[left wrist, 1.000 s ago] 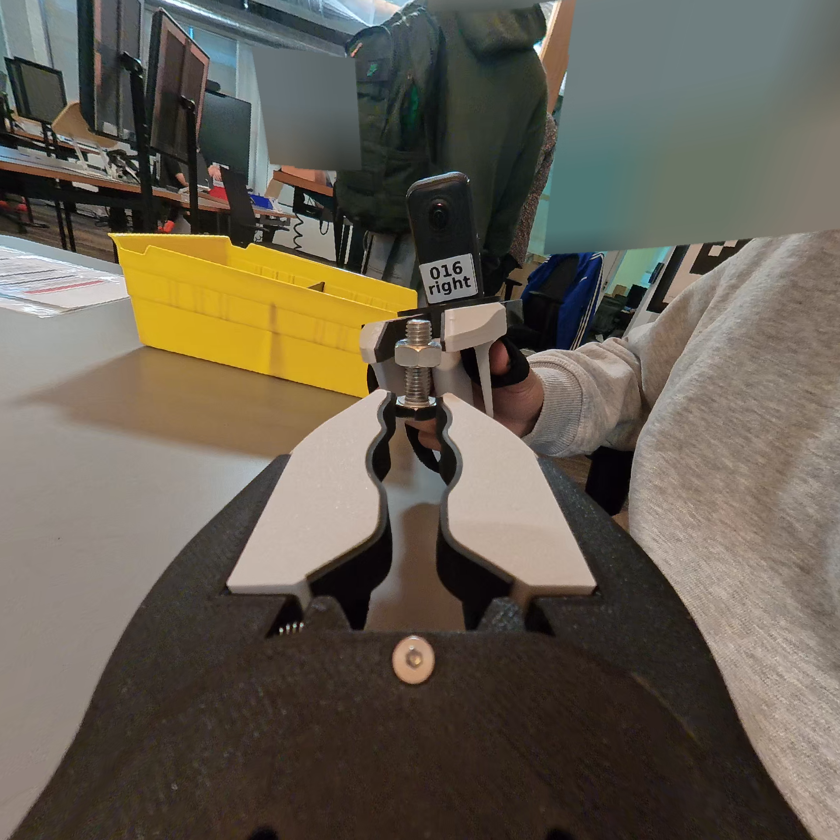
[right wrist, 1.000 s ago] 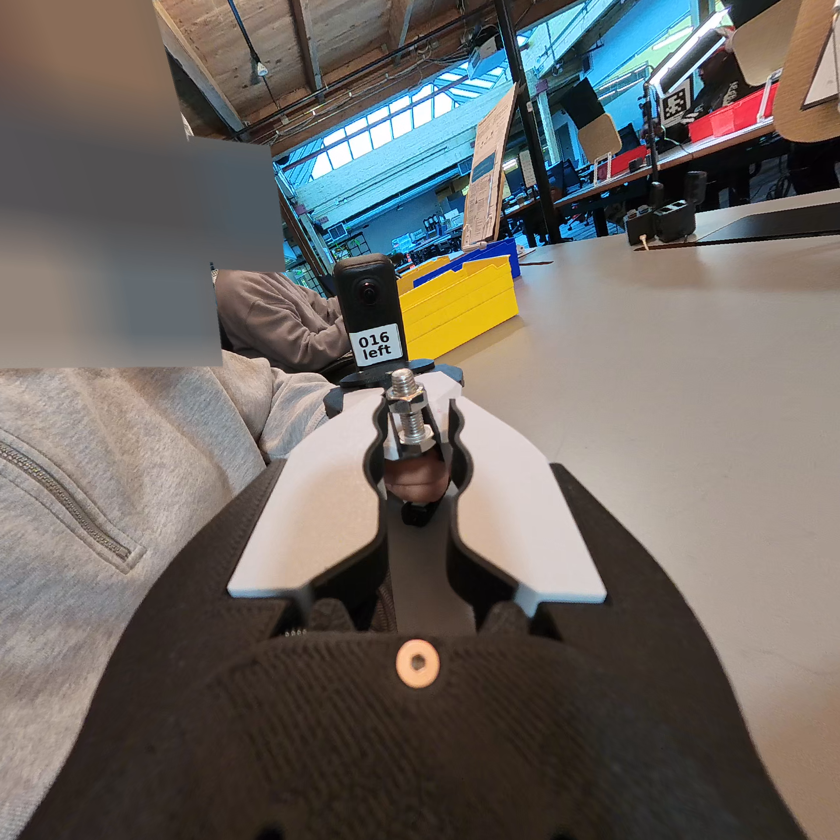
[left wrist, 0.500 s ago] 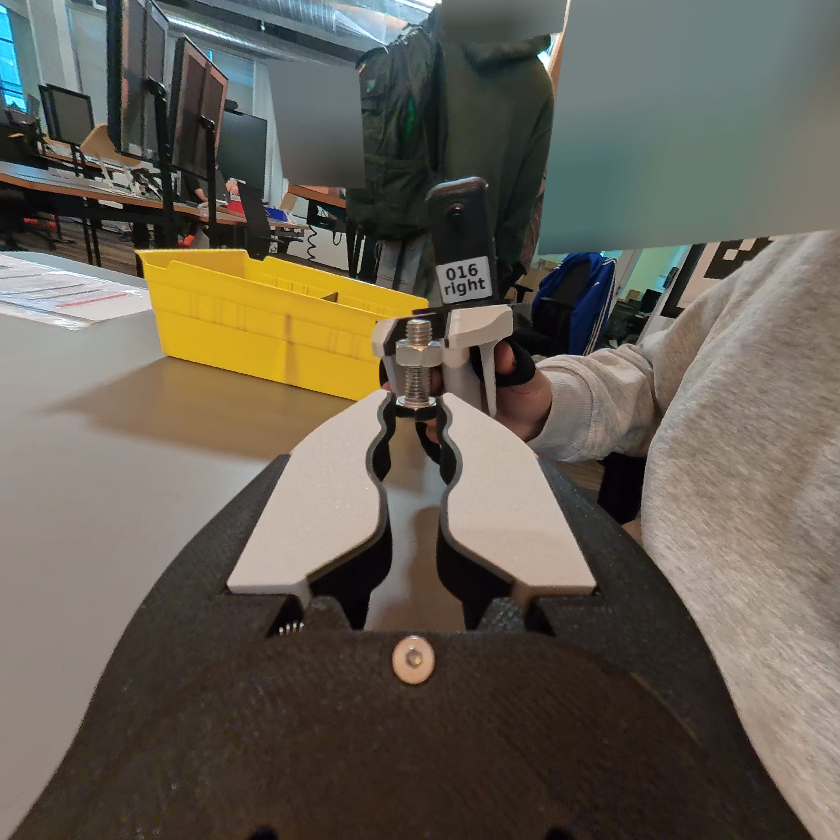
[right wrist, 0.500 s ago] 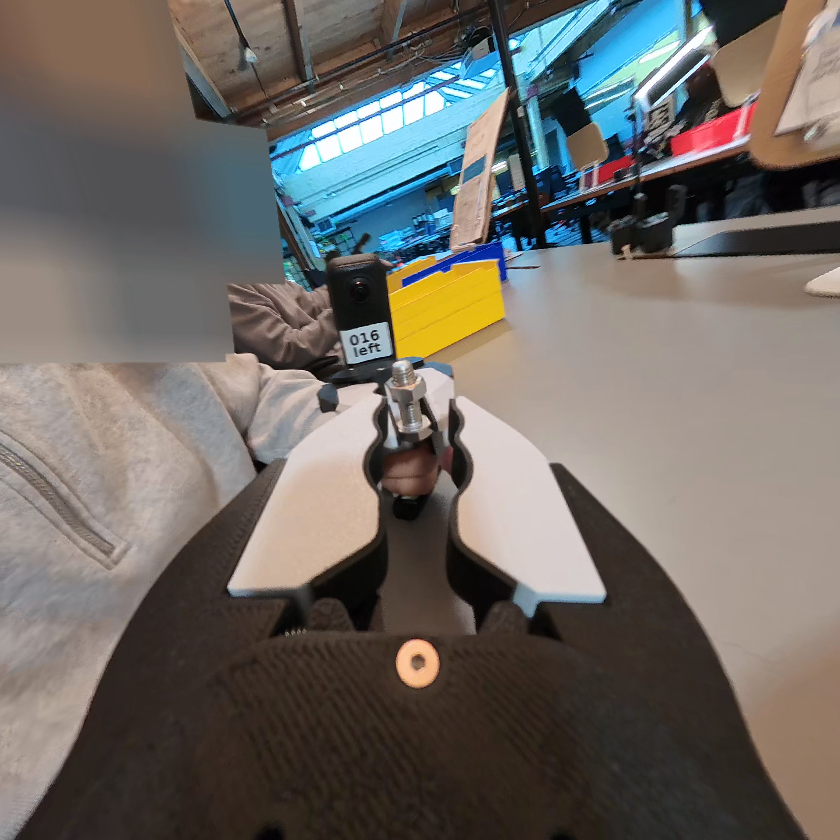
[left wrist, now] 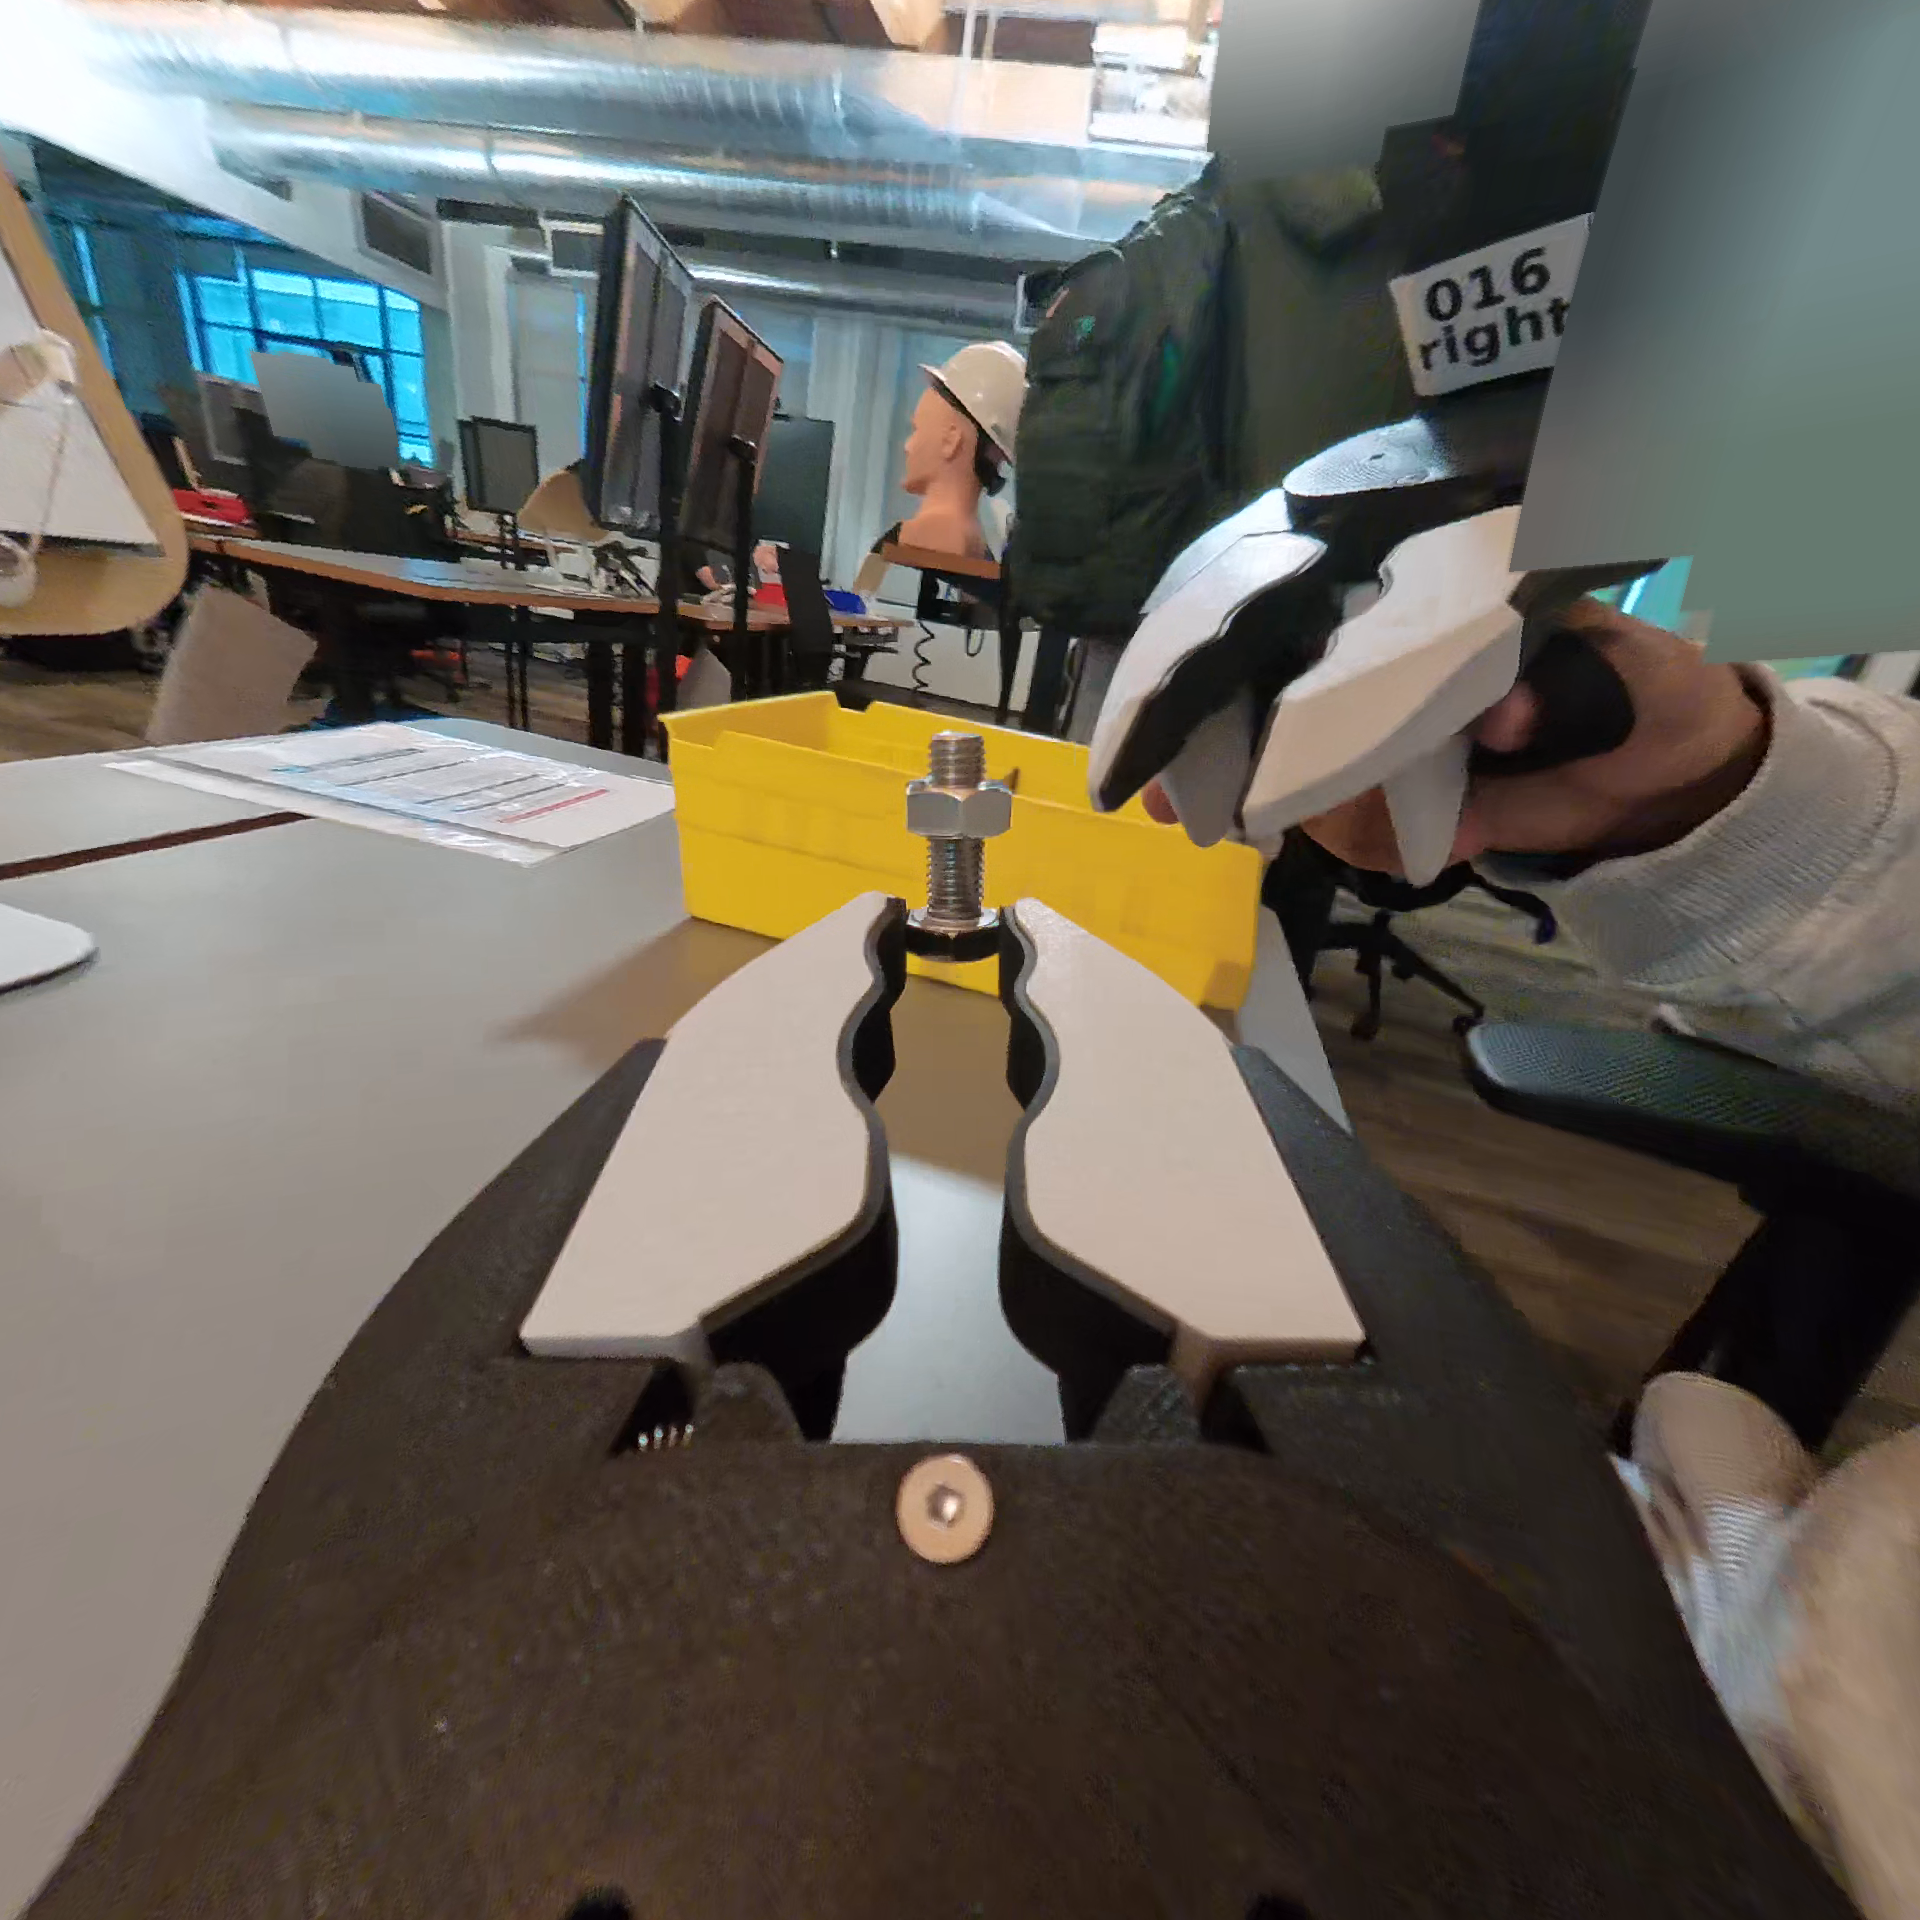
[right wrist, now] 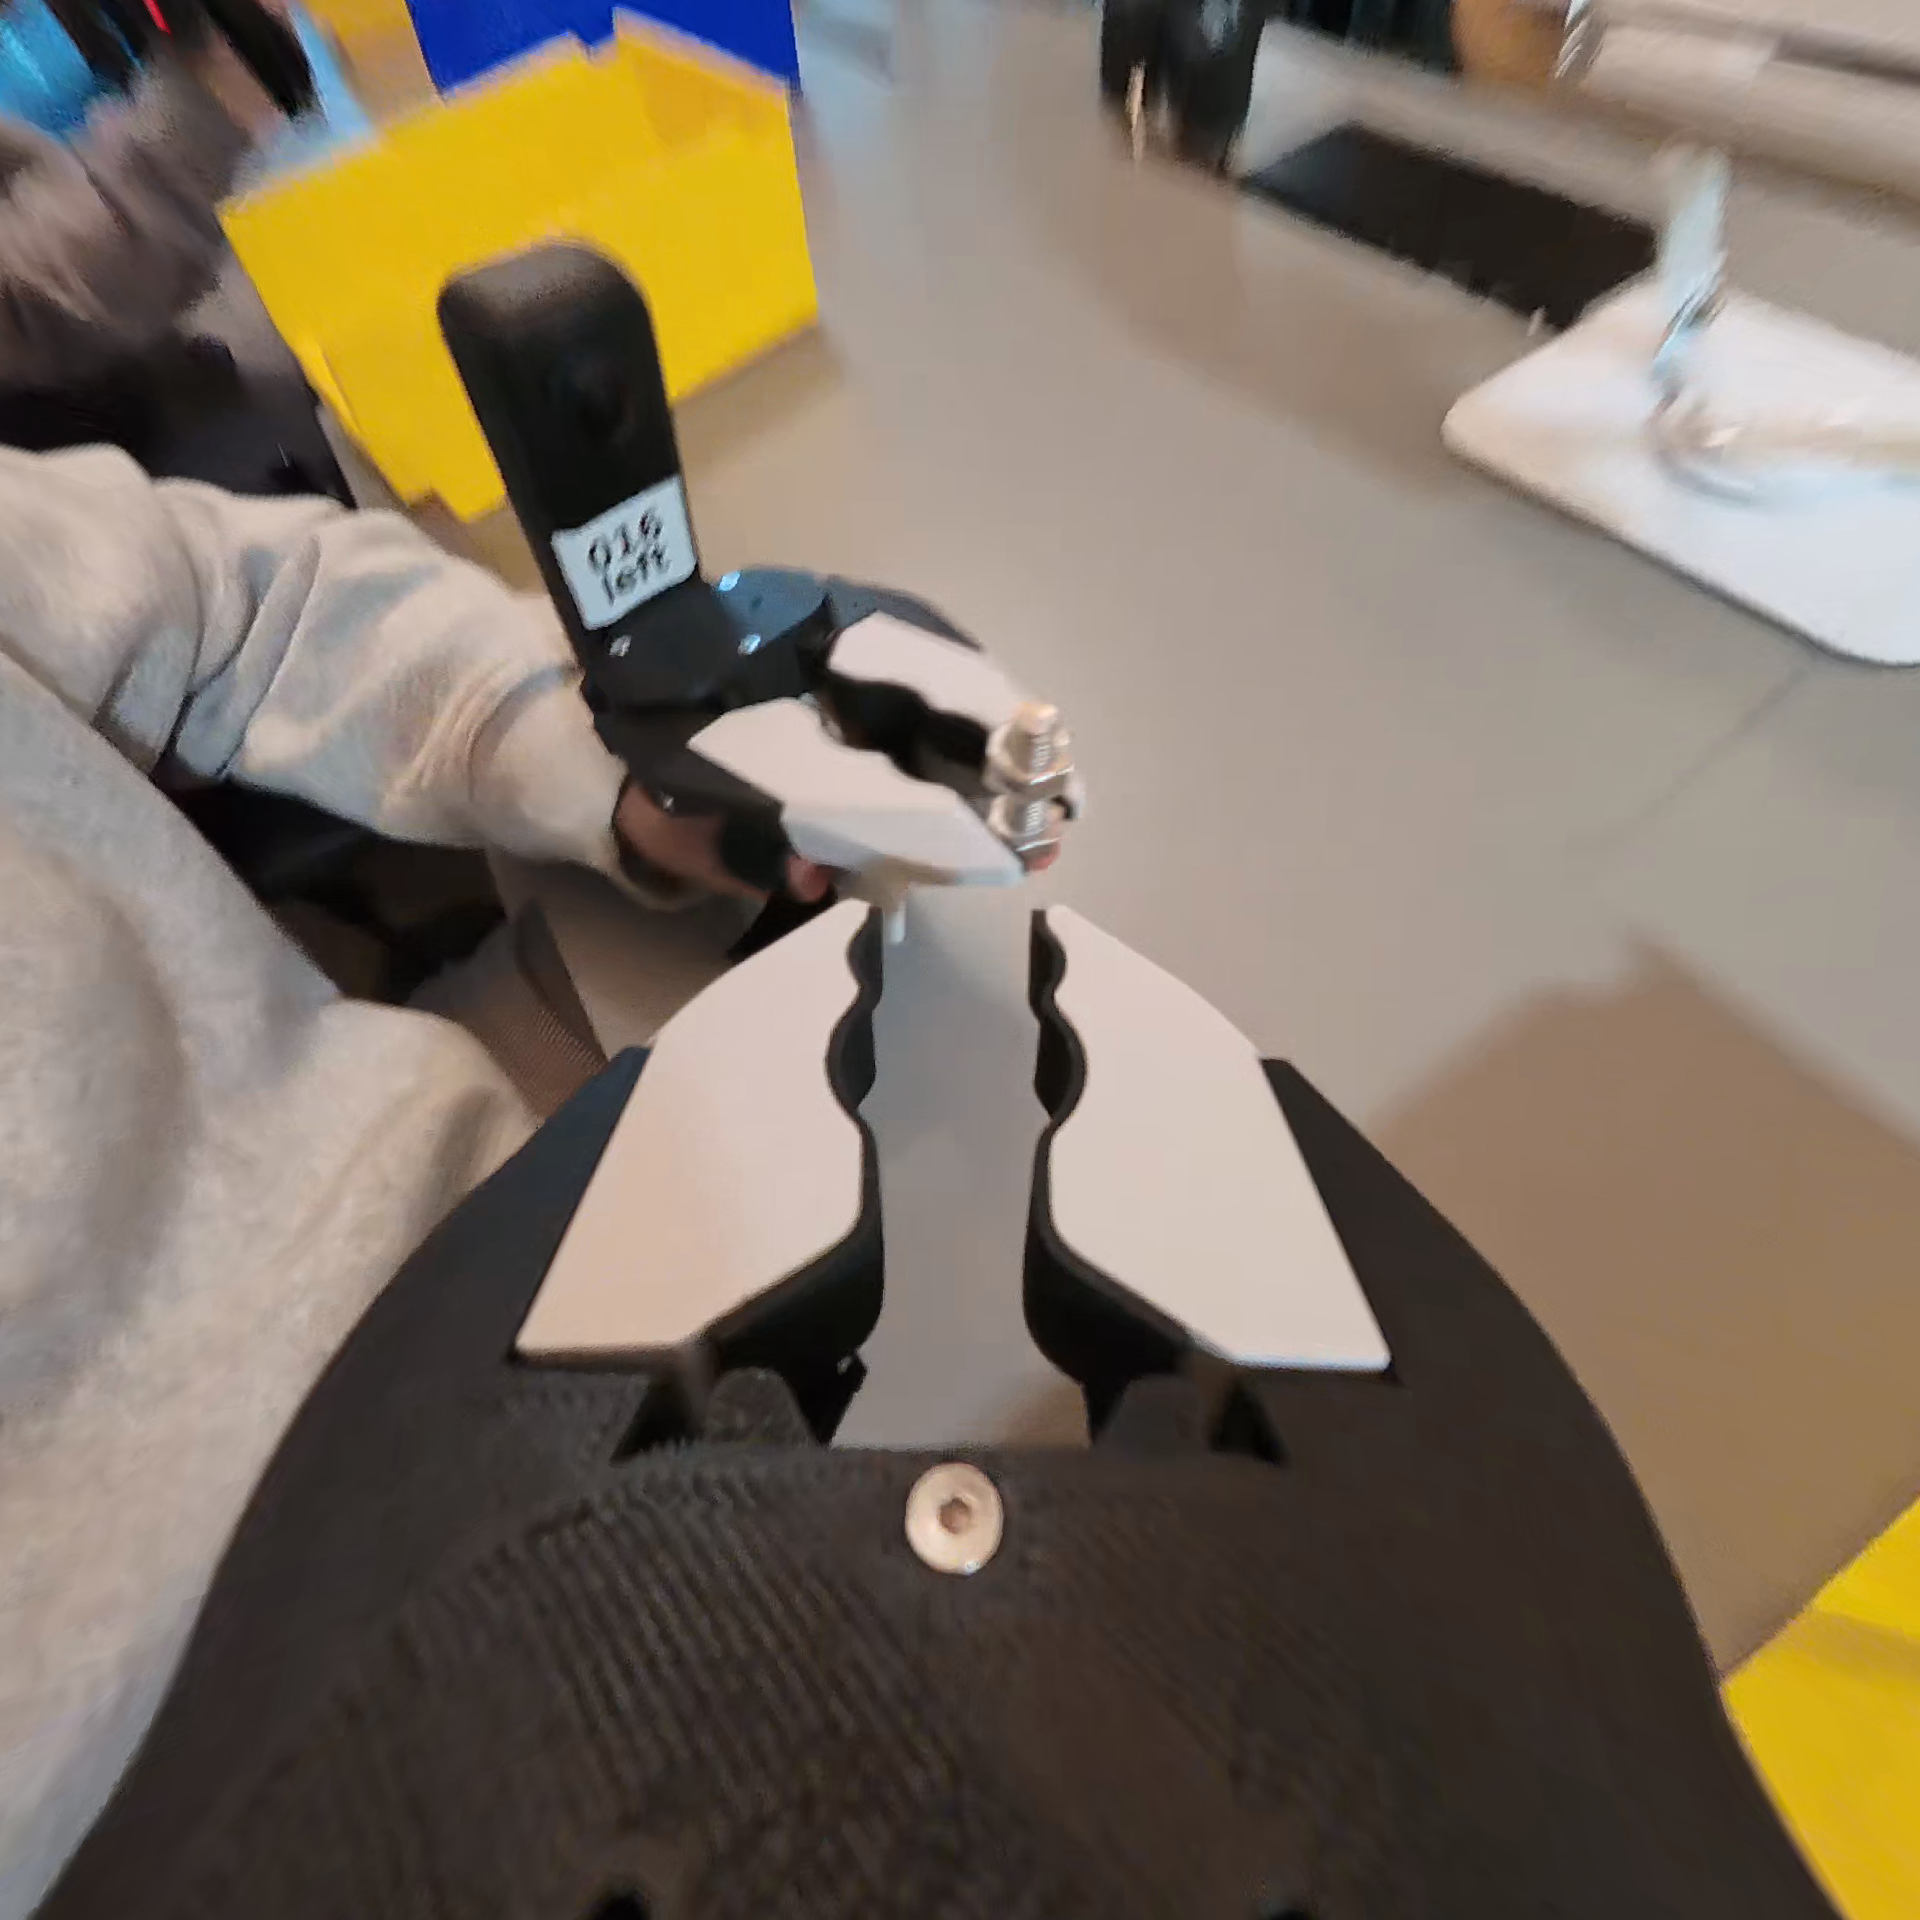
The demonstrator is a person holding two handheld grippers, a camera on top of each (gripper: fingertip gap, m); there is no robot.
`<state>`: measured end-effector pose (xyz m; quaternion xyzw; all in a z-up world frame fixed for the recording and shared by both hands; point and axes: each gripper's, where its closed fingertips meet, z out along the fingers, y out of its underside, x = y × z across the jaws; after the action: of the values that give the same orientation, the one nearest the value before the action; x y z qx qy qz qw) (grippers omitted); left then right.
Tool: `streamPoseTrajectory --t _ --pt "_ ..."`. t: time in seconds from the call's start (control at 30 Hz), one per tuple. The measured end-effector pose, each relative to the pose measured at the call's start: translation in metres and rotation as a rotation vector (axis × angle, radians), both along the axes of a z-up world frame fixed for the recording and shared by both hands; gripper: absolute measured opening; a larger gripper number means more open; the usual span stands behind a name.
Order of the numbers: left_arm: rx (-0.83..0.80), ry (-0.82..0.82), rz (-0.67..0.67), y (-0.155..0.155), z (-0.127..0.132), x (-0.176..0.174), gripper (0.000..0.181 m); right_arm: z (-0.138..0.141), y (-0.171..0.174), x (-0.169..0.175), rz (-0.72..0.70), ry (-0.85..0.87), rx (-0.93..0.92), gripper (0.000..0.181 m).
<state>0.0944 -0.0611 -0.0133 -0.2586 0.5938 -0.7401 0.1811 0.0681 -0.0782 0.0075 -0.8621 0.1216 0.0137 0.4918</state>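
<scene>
The left gripper [left wrist: 951,925], a black textured body with two pale grey fingers, has its jaws closed narrowly on the head of a silver threaded steel bolt [left wrist: 957,831], which stands upright above the jaw tips with a silver hexagonal nut [left wrist: 958,806] threaded partway up its shank. Beyond the jaws and the bolt sits a yellow plastic bin [left wrist: 821,821] on the grey desk [left wrist: 260,1039], and farther off to the left of the jaws lies a clear sleeve holding a printed sheet [left wrist: 416,784]. Up and to the right of the bolt, apart from it, hangs the right gripper [left wrist: 1205,769], gripped by a hand [left wrist: 1600,779] in a light grey sleeve. In the right wrist view the right gripper [right wrist: 956,935] shows its jaws parted with nothing between them, only bare desk [right wrist: 1247,727] in the gap. Just ahead of those jaws and slightly to the left, the left gripper [right wrist: 1023,821] appears with the bolt [right wrist: 1029,774] and nut [right wrist: 1031,756] clamped at its tips, a black upright camera [right wrist: 566,416] with a white label mounted on its back. A white flat base [right wrist: 1683,488] lies blurred, far to the right.
</scene>
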Motion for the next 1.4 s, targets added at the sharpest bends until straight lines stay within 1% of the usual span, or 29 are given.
streamPoseTrajectory --t 0.07,0.13,0.23,0.33,0.43,0.63,0.8,1.07,1.27,1.4 --pt "0.012 0.021 -0.022 0.003 0.0 -0.004 0.017 0.003 0.007 -0.001 0.009 -0.015 -0.069 0.028" --pt "0.047 0.005 0.021 0.01 -0.002 -0.007 0.017 0.01 0.016 0.002 0.008 -0.048 -0.119 0.027" --pt "0.028 0.02 0.021 0.015 0.004 -0.01 0.017 0.013 0.03 0.004 0.023 -0.04 -0.195 0.027" --pt "0.073 -0.041 0.047 0.017 0.007 -0.011 0.017 0.012 0.042 0.003 0.047 -0.01 -0.258 0.03" --pt "0.114 -0.085 0.064 0.017 0.006 -0.013 0.017 0.016 0.047 0.002 0.047 0.03 -0.278 0.031" --pt "0.143 -0.122 0.082 0.015 0.009 -0.016 0.017 0.011 0.045 0.002 0.031 -0.002 -0.401 0.027" --pt "0.147 -0.133 0.076 0.013 0.01 -0.019 0.017 0.01 0.045 0.004 0.041 -0.035 -0.454 0.017" --pt "0.142 -0.131 0.076 0.013 0.011 -0.019 0.017 0.007 0.044 0.006 0.052 -0.048 -0.52 0.021" --pt "0.128 -0.114 0.068 0.013 0.01 -0.018 0.017 0.002 0.045 0.004 0.1 -0.074 -0.576 0.018" --pt "0.073 -0.079 0.029 0.013 0.011 -0.019 0.017 0.003 0.047 0.001 0.19 -0.136 -0.604 0.018"
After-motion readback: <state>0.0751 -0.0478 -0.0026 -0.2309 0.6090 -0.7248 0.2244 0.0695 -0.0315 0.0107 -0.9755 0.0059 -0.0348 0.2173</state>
